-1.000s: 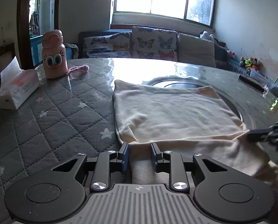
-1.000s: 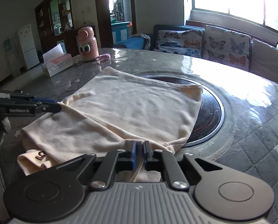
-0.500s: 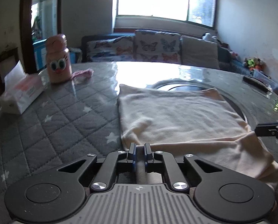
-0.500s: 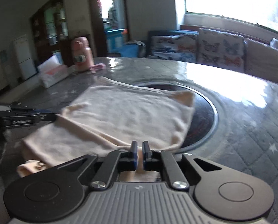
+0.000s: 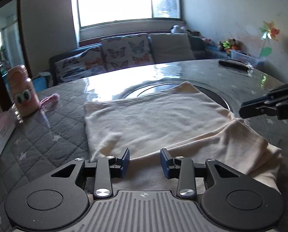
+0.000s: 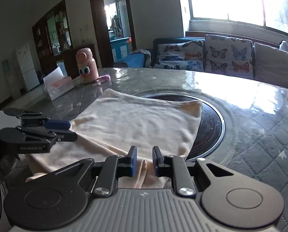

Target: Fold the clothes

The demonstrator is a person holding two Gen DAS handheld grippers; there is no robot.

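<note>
A cream garment (image 5: pixel 153 119) lies folded on the quilted grey table cover (image 5: pixel 47 141), its near edge doubled over towards me. My left gripper (image 5: pixel 144 160) hovers at that near edge, jaws opening, the cloth lying loose under the gap and no pad pressing it. In the right wrist view the garment (image 6: pixel 140 121) spreads ahead of my right gripper (image 6: pixel 144 160), whose jaws are also opening over a raised fold with a small gap on each side. Each view shows the other gripper: the right gripper (image 5: pixel 269 104) beside the cloth's right end, the left gripper (image 6: pixel 47 131) at its left end.
A pink bottle with cartoon eyes (image 6: pixel 86 67), a tissue box (image 6: pixel 57 86) and a pink band (image 5: pixel 49 100) sit at the table's far left. A dark round inset (image 6: pixel 209 127) lies partly under the garment. A dark remote (image 5: pixel 232 64) rests far right; a sofa stands behind.
Both grippers were pinched on the garment's near edge and their jaws have now parted. The left gripper has rolled and shifted sideways, so the garment sits skewed in its view.
</note>
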